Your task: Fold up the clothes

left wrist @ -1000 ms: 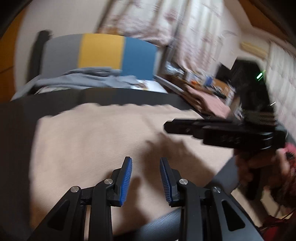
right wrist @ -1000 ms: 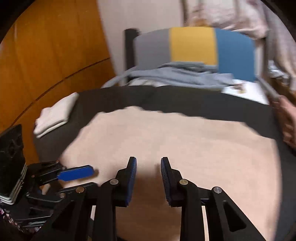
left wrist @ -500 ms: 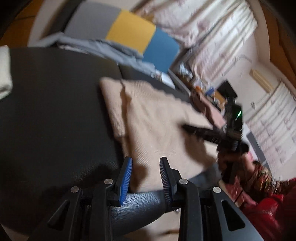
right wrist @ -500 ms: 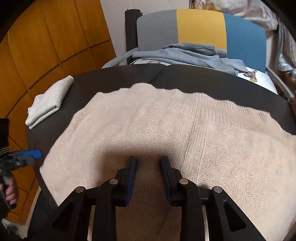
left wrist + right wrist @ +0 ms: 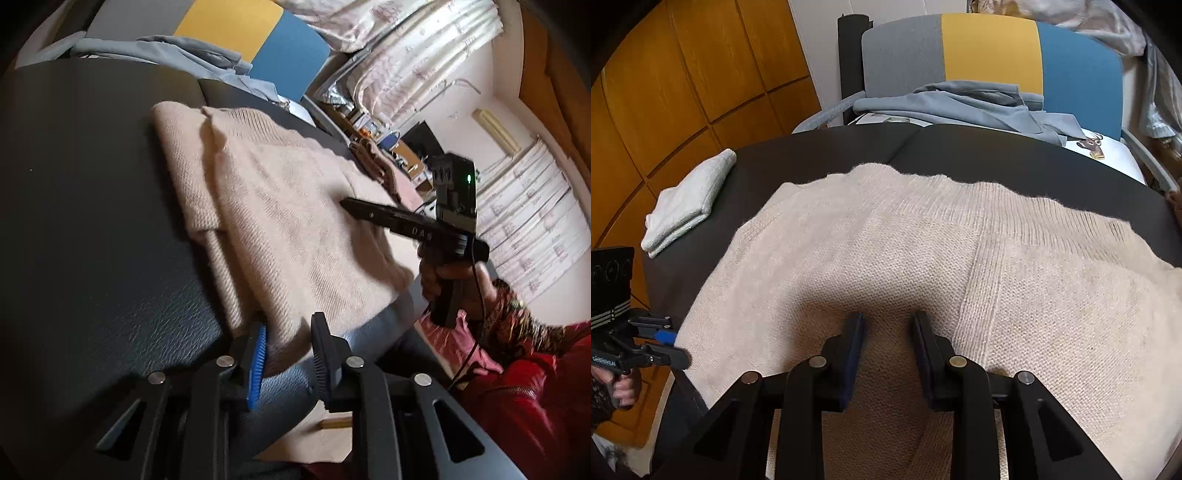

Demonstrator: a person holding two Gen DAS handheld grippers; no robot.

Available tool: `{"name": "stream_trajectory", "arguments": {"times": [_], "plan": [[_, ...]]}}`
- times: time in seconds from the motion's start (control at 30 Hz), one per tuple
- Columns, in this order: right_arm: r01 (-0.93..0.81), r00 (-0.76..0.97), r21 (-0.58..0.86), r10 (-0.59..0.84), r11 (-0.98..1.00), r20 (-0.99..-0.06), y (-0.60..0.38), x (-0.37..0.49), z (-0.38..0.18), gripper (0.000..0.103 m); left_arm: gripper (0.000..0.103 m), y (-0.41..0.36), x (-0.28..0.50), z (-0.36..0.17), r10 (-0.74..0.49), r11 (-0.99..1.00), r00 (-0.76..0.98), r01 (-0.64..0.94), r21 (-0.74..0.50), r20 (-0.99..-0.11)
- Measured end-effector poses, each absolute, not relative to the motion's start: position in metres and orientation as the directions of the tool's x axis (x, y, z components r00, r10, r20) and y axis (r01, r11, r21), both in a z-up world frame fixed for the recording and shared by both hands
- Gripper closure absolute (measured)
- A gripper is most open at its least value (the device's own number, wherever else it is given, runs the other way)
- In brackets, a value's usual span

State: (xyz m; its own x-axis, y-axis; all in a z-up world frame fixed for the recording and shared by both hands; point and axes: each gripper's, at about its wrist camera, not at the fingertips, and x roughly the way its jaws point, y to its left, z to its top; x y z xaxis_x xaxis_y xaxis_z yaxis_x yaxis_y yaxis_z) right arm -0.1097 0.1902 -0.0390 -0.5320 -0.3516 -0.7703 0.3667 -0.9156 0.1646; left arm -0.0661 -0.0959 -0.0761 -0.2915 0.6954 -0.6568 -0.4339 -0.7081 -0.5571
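I am bringing my left gripper (image 5: 286, 343) onto the near corner of the beige sweater (image 5: 280, 206), which is lying spread across the black padded table (image 5: 85, 221). Its jaws have just been closing with the knit hem between them, and the blue pad is looking pressed into the wool, so I judge it is gripping. My right gripper (image 5: 888, 339) is sitting partly parted over the sweater's near edge; I cannot tell whether it is pinching. Corners give me a clean fold line. The knit is soft, ribbed and fuzzy; the table leathery.
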Motion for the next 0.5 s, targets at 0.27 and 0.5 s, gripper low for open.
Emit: {"name": "stream_trajectory", "arguments": {"times": [0.27,0.5], "plan": [[0.353,-0.551,0.123,-0.312,-0.928,-0.774,0.185,-0.11,-0.04,0.074,0.097,-0.059,-0.034,-0.067,0.623,-0.666,-0.154,-0.619,-0.417,-0.767],[0.351,-0.581,0.137,-0.33,-0.926,-0.744,0.179,-0.102,-0.025,0.062,0.096,-0.096,-0.023,-0.073,0.643,-0.738,-0.267,-0.467,-0.488,-0.717]]}}
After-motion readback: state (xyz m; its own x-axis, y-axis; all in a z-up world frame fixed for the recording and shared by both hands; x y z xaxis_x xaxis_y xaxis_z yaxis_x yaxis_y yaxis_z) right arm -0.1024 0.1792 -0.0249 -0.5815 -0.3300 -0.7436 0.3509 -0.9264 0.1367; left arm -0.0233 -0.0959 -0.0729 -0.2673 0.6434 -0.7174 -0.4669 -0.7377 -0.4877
